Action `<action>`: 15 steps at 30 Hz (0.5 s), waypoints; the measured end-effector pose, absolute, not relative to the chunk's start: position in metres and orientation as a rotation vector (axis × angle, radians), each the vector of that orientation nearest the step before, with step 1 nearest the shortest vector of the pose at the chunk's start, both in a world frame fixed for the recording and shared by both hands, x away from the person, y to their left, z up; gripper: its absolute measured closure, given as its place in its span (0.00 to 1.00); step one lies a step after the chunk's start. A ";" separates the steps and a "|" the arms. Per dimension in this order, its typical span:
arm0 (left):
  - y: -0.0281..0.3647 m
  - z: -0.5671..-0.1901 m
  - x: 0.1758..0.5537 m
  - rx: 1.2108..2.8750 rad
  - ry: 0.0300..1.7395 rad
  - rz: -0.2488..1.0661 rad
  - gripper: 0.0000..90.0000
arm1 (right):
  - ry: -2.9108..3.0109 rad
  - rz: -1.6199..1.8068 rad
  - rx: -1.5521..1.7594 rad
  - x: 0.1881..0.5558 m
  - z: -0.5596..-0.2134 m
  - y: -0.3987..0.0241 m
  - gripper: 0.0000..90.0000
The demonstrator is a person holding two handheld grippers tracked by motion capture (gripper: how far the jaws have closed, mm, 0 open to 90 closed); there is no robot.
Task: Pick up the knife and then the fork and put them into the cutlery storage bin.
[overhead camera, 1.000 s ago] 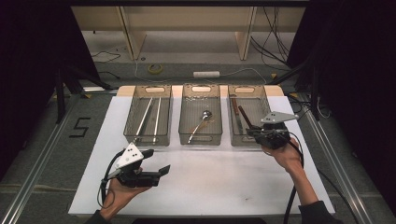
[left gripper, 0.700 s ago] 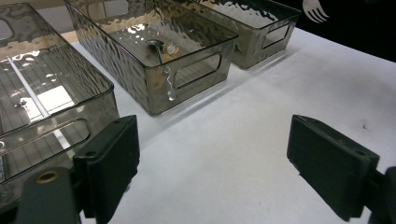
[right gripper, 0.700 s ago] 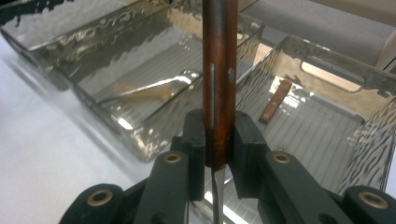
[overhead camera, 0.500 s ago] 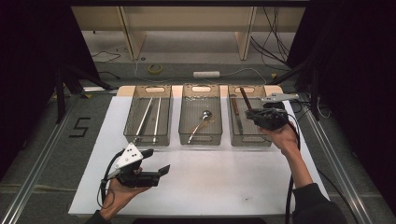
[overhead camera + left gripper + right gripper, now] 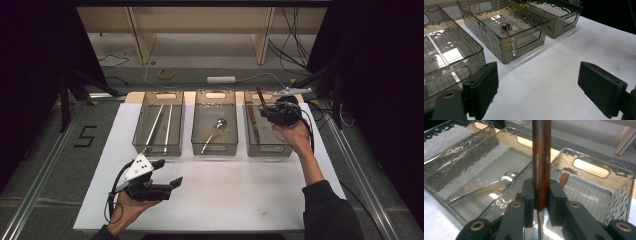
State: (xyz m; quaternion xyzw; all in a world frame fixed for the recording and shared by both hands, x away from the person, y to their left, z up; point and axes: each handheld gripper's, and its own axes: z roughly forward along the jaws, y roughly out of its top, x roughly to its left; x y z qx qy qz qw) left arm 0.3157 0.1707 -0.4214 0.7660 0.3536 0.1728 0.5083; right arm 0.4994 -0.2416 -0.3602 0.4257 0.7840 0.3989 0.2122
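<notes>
My right gripper (image 5: 266,111) (image 5: 541,192) hangs over the right clear bin (image 5: 268,153), shut on a knife with a brown wooden handle (image 5: 260,96) (image 5: 541,150). The handle sticks up and away from the jaws. A second wood-handled knife (image 5: 252,121) (image 5: 563,180) lies in that bin. A metal spoon (image 5: 216,129) (image 5: 508,26) (image 5: 486,186) lies in the middle bin (image 5: 215,152). Thin metal chopsticks (image 5: 162,125) (image 5: 436,48) rest in the left bin (image 5: 158,153). My left gripper (image 5: 167,173) (image 5: 537,85) is open above the white mat, near the front left, with nothing between its jaws.
The white mat (image 5: 240,200) covers the table, with bare room in front of the bins. Cables and a power strip (image 5: 221,79) lie on the floor beyond the table. Metal rails run along both sides of the table.
My right gripper has carried the knife up and toward the back of the right bin. The left gripper has stayed where it was.
</notes>
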 end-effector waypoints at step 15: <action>0.169 -0.422 0.315 1.853 0.844 0.416 0.18 | 2.128 1.083 1.308 0.524 -0.377 -0.239 0.87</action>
